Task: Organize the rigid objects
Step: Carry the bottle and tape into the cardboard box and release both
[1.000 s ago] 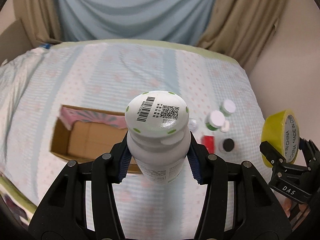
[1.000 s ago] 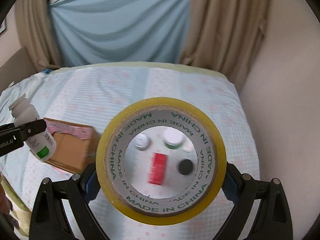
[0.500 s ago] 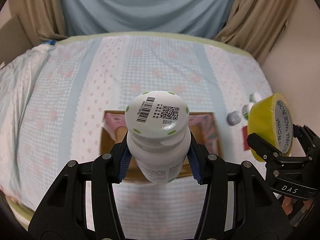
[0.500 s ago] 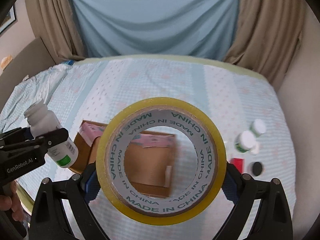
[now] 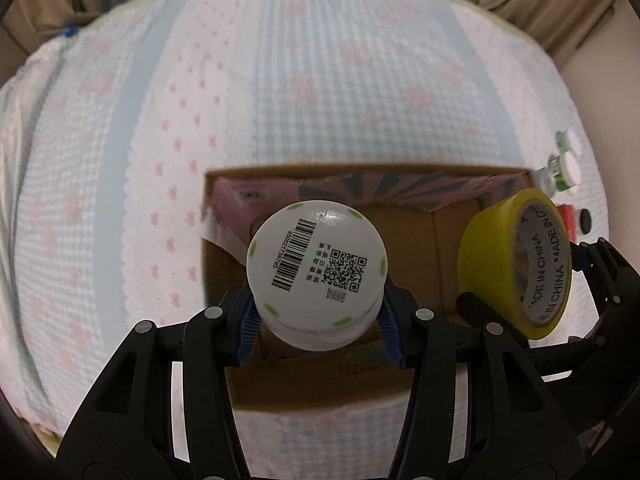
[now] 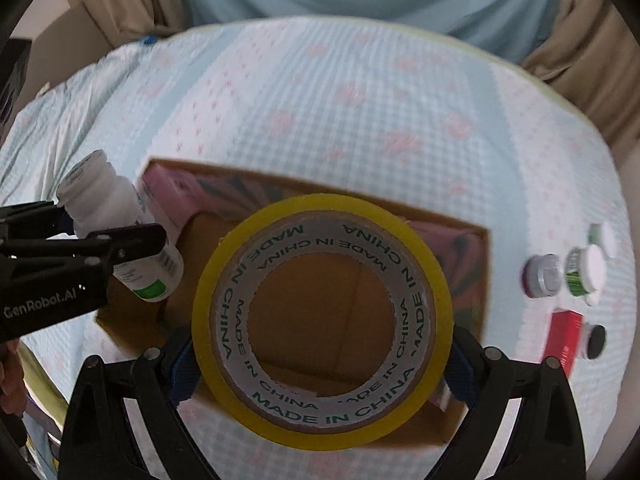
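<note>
I have a white bottle [image 5: 316, 276] in my left gripper [image 5: 318, 312]. The blue pads squeeze it on both sides, so that gripper is closed on it. Its round bottom, with a barcode, faces the camera. The bottle hangs over the left part of the open cardboard box [image 5: 420, 396], with its cap end pointing away from the box.

My right gripper [image 6: 320, 356] is closed on a roll of yellow tape [image 6: 322, 320]. The tape stands on its edge between the pads, and I can see the brown box floor through its hole. It hangs over the middle of the box.

The box lies on the bed [image 5: 320, 100], which has a light checked sheet with pink flowers. A pink thing [image 6: 172, 188] lies inside the box along its far wall. I cannot tell what it is.

Out on the bed at 3 o'clock from the box, some small things wait: a little grey-capped jar [image 6: 544, 276], a green bottle with a white cap [image 6: 586, 272], a red box [image 6: 566, 336] and a small black cap [image 6: 596, 340]. They sit close together.

I think the job is partly done. The bottle and the tape are over the box but not let go yet. After them, the little things at 3 o'clock are left to put away
</note>
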`<move>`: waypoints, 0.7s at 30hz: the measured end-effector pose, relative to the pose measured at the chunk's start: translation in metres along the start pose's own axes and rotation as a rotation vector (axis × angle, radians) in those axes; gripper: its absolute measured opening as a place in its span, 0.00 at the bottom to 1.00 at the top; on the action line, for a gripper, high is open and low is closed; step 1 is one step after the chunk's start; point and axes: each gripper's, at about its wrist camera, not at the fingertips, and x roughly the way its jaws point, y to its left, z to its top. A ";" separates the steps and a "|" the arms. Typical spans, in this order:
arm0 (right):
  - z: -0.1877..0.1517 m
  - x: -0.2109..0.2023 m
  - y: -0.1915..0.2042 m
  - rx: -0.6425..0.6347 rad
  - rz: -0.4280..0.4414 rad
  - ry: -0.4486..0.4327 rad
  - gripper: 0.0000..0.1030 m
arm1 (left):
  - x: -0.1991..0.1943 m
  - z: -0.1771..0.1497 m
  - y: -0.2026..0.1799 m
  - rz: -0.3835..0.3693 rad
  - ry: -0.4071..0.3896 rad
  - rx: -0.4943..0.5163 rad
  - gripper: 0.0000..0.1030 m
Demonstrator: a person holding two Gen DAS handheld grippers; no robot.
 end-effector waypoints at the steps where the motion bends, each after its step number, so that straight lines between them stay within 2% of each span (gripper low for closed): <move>1: -0.001 0.006 0.001 -0.004 0.003 0.011 0.93 | 0.010 0.001 0.001 -0.003 0.023 -0.008 0.45; 7: -0.002 0.041 -0.002 -0.030 0.029 0.073 0.93 | 0.044 0.009 -0.002 0.013 0.091 0.006 0.45; 11: -0.002 0.049 -0.004 -0.053 0.034 0.071 0.93 | 0.046 0.017 -0.004 -0.001 0.070 0.023 0.46; 12: -0.001 0.053 -0.005 -0.048 0.047 0.081 0.93 | 0.044 0.019 -0.006 0.006 0.067 0.028 0.61; 13: -0.001 0.056 -0.007 -0.041 0.052 0.086 0.93 | 0.044 0.021 -0.006 0.013 0.065 0.033 0.95; 15: -0.001 0.059 -0.008 -0.042 0.034 0.082 1.00 | 0.045 0.025 -0.006 0.017 0.060 0.043 1.00; 21: -0.007 0.059 -0.021 -0.009 0.035 0.060 1.00 | 0.051 0.025 -0.002 0.020 0.076 0.039 1.00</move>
